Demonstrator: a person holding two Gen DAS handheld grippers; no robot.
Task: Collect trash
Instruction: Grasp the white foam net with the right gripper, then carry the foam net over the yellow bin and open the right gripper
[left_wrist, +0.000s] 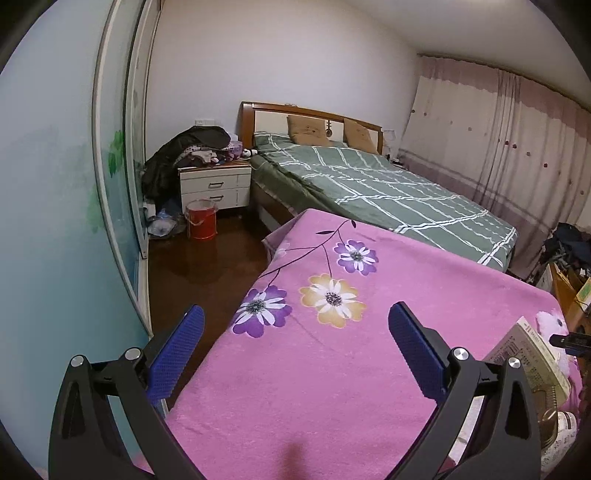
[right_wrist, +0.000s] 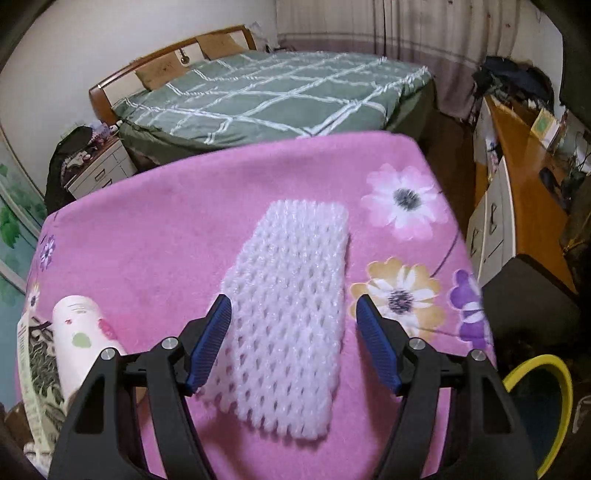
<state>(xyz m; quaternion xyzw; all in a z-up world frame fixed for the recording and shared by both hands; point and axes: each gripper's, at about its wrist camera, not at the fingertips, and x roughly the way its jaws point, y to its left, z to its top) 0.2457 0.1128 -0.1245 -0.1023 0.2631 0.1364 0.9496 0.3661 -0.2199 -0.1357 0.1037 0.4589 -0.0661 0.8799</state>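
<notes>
A white foam fruit net (right_wrist: 291, 295) lies flat on the pink flowered blanket (right_wrist: 155, 236). My right gripper (right_wrist: 293, 314) hangs over its near half, open, with a blue pad on each side of the net and a gap at the right pad. At the blanket's left edge lie a white bottle with coloured dots (right_wrist: 81, 332) and a printed carton (right_wrist: 37, 373). My left gripper (left_wrist: 295, 325) is open wide above bare blanket (left_wrist: 332, 387), holding nothing. The printed carton (left_wrist: 528, 354) and a round container (left_wrist: 559, 424) show at its right.
A yellow-rimmed bin (right_wrist: 539, 398) stands on the floor at the blanket's right corner. A red bucket (left_wrist: 201, 219) sits by the white nightstand (left_wrist: 214, 186). The green checked bed (left_wrist: 388, 188) lies behind, and a wooden desk with drawers (right_wrist: 517, 192) to the right.
</notes>
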